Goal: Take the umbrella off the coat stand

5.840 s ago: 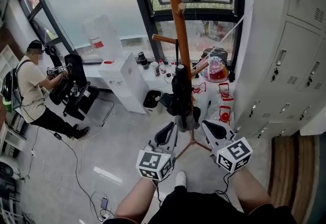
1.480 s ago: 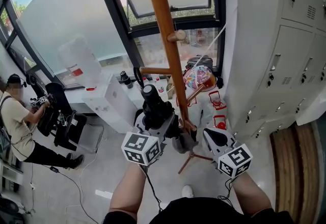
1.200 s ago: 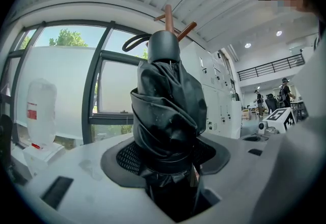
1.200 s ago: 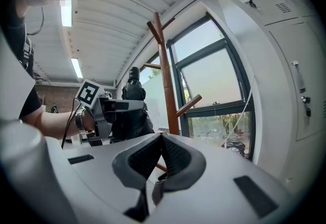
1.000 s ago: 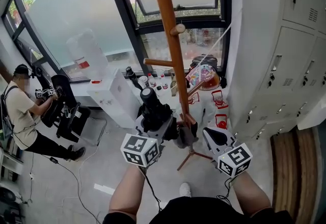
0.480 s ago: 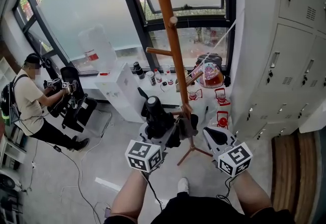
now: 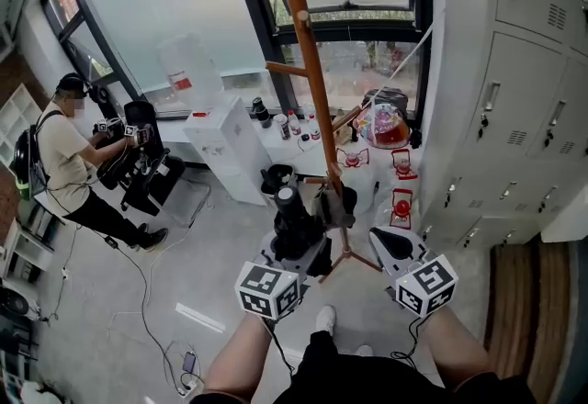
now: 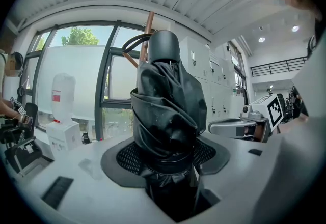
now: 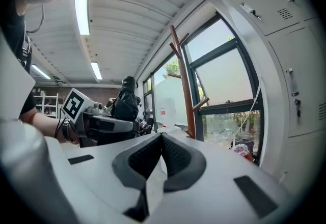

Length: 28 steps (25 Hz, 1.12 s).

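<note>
Grey floor [image 7: 119, 301], tall dark-framed windows [image 7: 184, 7] along the far side, grey lockers [image 7: 514, 127] down the right wall.

- Umbrella [image 8: 165, 111]: black, folded, fabric bunched and wrapped. It stands upright between the jaws of the left gripper [image 8: 167, 157]. Rounded end up, lower part sunk into the gap between the jaws.
- Left gripper's jaws: spread wide, the ribbed pads [image 8: 130, 157] pressed against the bundle on either side. A firm pinch on the umbrella's lower half.
- Where it is: from the head view, low down and just left of the coat stand [image 7: 310, 72], close to the wooden pole. A dark cord loop curves behind the umbrella's top near the pole. Cannot tell whether it is hooked on a peg.
- A dark grey bundle sits against the pole at about the same level, just right of the umbrella.
- Right gripper [image 9: 160, 152]: jaws pressed together, nothing between the pads. Held low on the right side of the stand's foot, apart from the umbrella.
- Coat stand: slanted wooden pegs up the pole, splayed legs on the floor.
- Further out: a white water dispenser [image 7: 225, 145] under the window; a seated person [image 7: 60, 150] at the far left, working with other equipment.
</note>
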{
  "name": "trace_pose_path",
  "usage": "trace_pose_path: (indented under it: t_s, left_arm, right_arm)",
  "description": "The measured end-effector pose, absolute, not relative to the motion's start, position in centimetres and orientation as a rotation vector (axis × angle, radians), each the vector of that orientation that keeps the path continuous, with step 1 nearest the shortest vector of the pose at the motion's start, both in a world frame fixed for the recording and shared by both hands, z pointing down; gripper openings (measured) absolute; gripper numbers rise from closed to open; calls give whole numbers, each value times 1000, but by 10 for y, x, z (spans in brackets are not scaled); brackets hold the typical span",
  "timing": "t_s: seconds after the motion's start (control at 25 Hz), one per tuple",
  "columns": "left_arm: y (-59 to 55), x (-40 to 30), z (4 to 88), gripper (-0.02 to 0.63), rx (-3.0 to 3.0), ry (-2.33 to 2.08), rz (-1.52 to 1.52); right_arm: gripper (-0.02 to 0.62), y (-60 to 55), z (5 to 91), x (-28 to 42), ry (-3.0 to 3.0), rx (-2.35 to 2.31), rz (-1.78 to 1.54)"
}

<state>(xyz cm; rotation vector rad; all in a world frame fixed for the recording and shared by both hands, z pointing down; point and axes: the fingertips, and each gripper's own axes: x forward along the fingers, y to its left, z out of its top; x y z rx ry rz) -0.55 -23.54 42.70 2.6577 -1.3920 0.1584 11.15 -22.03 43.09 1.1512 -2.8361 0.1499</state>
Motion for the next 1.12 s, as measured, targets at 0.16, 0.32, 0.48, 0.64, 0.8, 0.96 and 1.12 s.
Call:
trace_pose_path:
  t_s: [0.16,0.32,0.48,0.64,0.8,0.96,1.12]
  left_arm:
    - [-208,2,435,244,2628,-1397,168]
    - [-187,1,437,244,2612,-1402,168]
    - [-170,-7,442,244,2599,-1410,170]
    - [-155,-24,447,243,2589,-1407,176]
    - [-141,-46,452,244,2585,-1389,187]
    - [-127,-66,456,243,2601,-1359,197]
    - [-112,-84,461,244,2623,-1309,206]
  right_arm:
    - [54,-203,436,116,-2841,1121,167]
    - [54,-191,436,111,-2853,1095,174]
    - [54,-182,438,99,-2860,1070,176]
    - [54,-172,439,76,-2866,1056,181]
    - [54,-162,441,49,-2863,1054,188]
    - [54,-148,441,27,-2854,1084,184]
    - [54,-133,440,9,-2834,1135,177]
